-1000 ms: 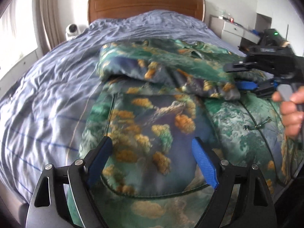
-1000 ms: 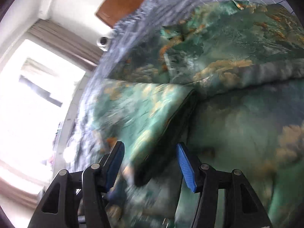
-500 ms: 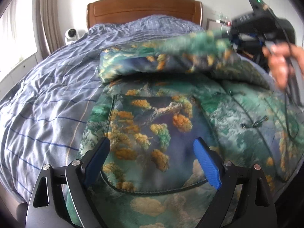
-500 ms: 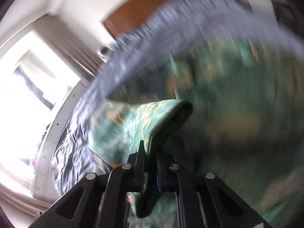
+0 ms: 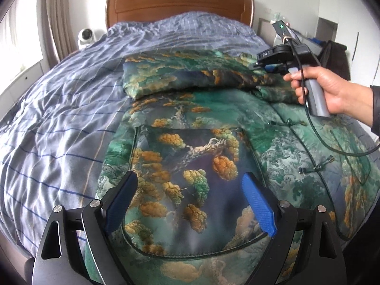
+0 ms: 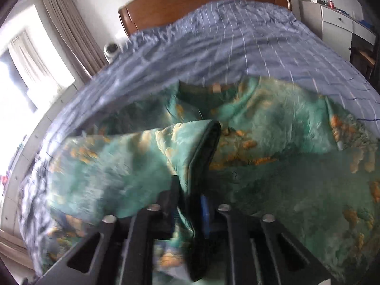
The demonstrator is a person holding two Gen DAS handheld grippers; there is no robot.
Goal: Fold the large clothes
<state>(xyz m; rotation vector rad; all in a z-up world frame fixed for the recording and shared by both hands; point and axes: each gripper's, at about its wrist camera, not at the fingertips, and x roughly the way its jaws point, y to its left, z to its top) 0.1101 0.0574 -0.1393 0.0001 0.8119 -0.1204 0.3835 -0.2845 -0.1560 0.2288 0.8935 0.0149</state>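
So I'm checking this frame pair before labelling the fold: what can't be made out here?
- Right wrist view: motion blur smears the jacket print; the sleeve cuff covers the right hand-held gripper pads, jaws opening.
- Left wrist view: the jacket's near hem is cut off by the bottom edge, behind the open left hand-held gripper.
- Left wrist view: items on the white cabinet are too small to identify.

One patterned jacket (image 5: pixel 190 147) lies on one bed (image 5: pixel 59 118); beyond the bed, one wooden headboard (image 5: pixel 178 7) and one white camera (image 5: pixel 86 35). Two grippers show, and seemingly one hand (image 5: pixel 330 90).
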